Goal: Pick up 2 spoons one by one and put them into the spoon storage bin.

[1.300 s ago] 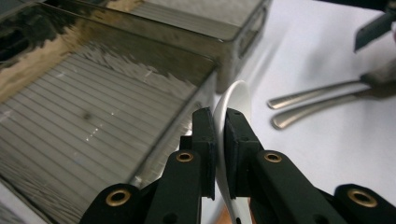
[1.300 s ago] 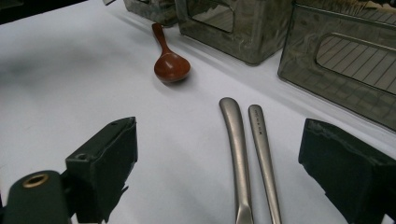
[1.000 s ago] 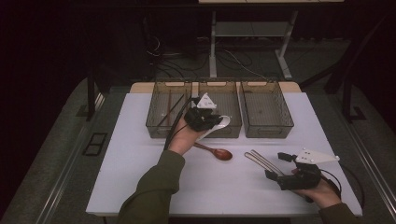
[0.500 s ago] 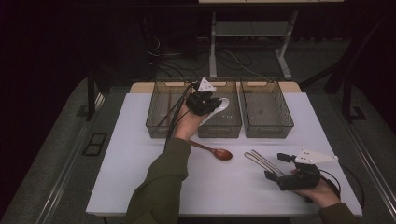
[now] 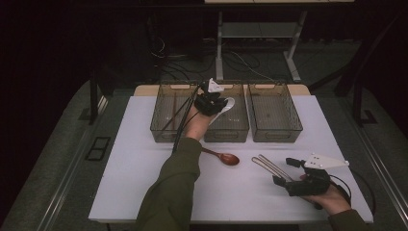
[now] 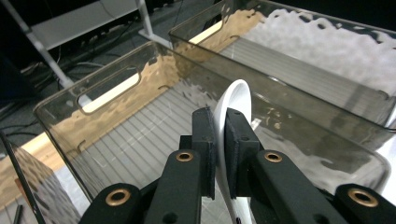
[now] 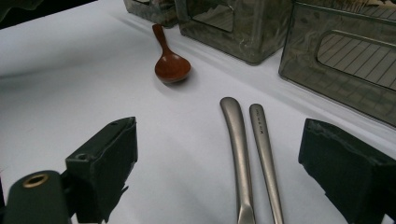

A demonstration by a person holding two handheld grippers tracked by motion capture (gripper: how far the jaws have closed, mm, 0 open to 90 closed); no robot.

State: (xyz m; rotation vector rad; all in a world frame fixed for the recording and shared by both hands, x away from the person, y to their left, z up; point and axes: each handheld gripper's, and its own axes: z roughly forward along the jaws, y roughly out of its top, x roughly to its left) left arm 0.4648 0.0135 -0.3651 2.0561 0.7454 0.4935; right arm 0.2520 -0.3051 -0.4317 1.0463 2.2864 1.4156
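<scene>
Carrying a white spoon [image 6: 237, 105] clamped, left claw [image 5: 211, 102] now hovers over middle bin [image 5: 226, 131] — right claw [image 5: 284, 172] unmoved, apart.

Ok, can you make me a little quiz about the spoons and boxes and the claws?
1. True or false: the left claw is shut on a white plastic spoon.
2. Which see-through grey plastic bin is that spoon held over: A left, B middle, C right?
3. Fill in: the open right claw points at two ______ metal handles lying side by side on the white table.

Bonus look: a reddish-brown wooden spoon lies on the table in front of the bins.

Key: 1 true; 2 B; 3 silver.
</scene>
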